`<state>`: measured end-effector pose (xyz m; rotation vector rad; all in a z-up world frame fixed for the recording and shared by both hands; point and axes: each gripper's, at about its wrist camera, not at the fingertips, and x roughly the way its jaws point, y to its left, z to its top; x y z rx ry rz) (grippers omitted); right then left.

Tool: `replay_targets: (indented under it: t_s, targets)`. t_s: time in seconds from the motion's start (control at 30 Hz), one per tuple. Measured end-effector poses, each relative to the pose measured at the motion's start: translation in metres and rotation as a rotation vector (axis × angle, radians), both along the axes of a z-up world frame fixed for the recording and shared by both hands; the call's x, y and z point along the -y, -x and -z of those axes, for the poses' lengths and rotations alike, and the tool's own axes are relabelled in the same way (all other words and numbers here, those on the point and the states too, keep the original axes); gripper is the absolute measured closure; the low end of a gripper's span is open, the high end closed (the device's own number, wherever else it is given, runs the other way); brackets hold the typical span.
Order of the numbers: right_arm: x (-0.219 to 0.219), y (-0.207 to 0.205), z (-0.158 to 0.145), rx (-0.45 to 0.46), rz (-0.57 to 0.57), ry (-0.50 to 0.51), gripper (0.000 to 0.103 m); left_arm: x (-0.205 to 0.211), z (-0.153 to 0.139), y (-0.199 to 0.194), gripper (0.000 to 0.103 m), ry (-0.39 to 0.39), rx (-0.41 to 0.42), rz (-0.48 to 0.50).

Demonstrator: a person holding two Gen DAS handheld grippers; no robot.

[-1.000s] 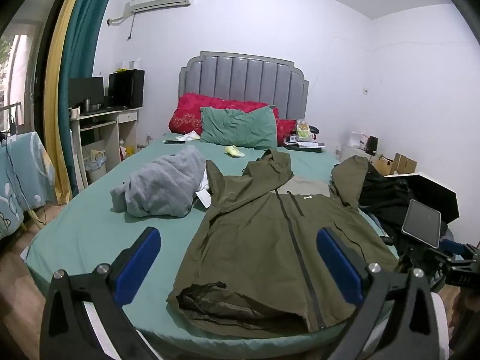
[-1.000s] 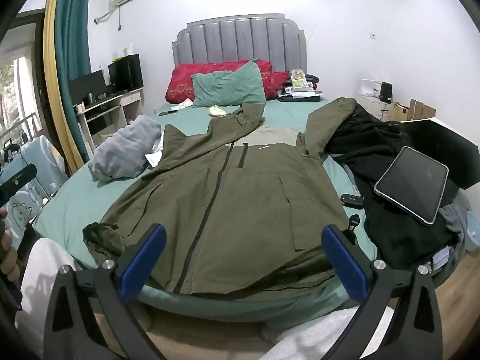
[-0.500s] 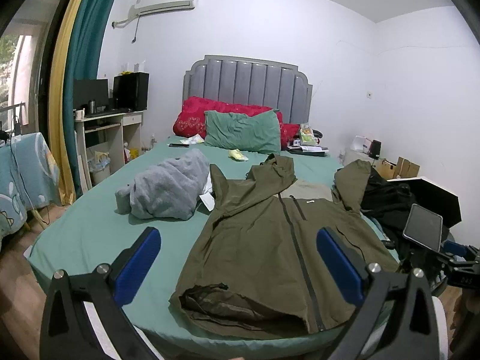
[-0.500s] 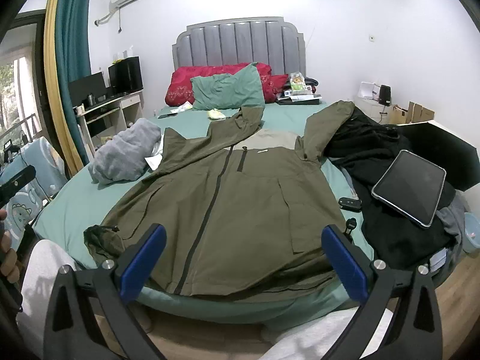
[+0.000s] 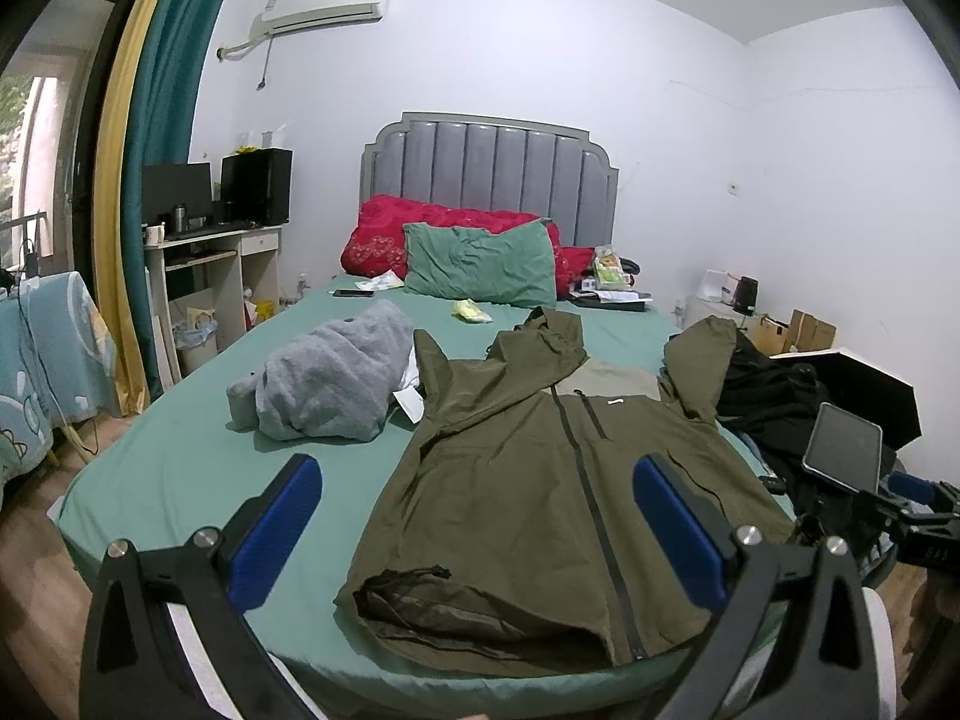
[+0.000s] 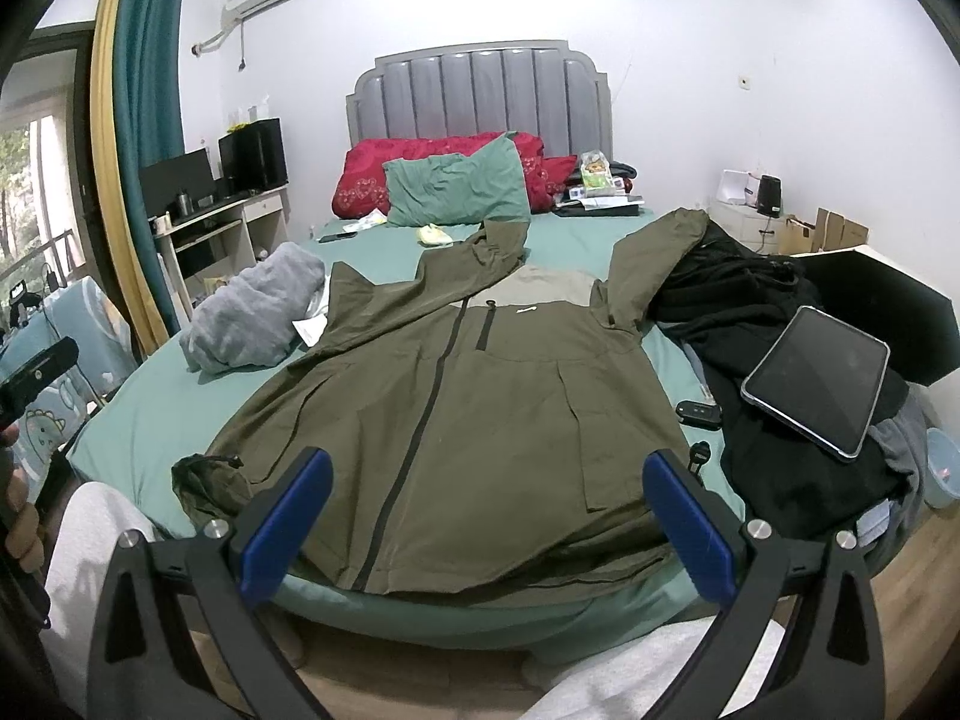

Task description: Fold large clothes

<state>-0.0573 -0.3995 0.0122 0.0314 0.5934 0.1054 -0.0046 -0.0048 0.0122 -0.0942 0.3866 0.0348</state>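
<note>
An olive green hooded jacket [image 5: 540,480] lies front up and spread flat on the green bed [image 5: 180,468], zipper closed, hood toward the headboard. It also shows in the right wrist view [image 6: 468,408], its hem hanging over the bed's front edge. One sleeve end is bunched at the near left [image 6: 207,480]. My left gripper [image 5: 474,528] is open and empty, held above the bed's near edge. My right gripper [image 6: 489,510] is open and empty, above the jacket's hem.
A grey bundled garment [image 5: 330,384] lies left of the jacket. A pile of black clothes [image 6: 780,408] with a tablet [image 6: 819,381] on top lies to the right. Pillows [image 6: 456,186] lie by the headboard. A desk [image 5: 210,252] stands at the left.
Both grippers have tilted slightly upward and backed off a little; the jacket sits lower in both views. Nothing on the bed has moved.
</note>
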Motion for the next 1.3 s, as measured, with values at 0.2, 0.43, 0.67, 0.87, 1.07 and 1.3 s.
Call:
replay_targets:
  t_s: [0.2,0.43,0.67,0.87,1.07,1.3]
  targets:
    - [0.001,0.001,0.000,0.004,0.001,0.000,0.001,0.001,0.000,0.001,0.000,0.000,0.000,0.000]
    - [0.001,0.001,0.000,0.004,0.001,0.001,0.001,0.003,-0.001,0.002,0.000,-0.003,0.002,0.002]
    - [0.001,0.001,0.000,0.005,0.001,0.002,0.001,0.004,0.000,0.002,0.000,-0.004,0.003,0.000]
    - [0.002,0.001,-0.001,0.007,0.001,0.002,0.001,0.009,0.000,0.004,0.000,-0.010,0.009,0.004]
    - [0.001,0.001,-0.001,0.007,0.002,0.001,0.001,0.010,-0.001,0.005,0.000,-0.009,0.009,0.005]
    - [0.002,0.001,-0.003,0.011,0.003,0.001,0.001,0.011,-0.001,0.004,0.000,-0.010,0.009,0.006]
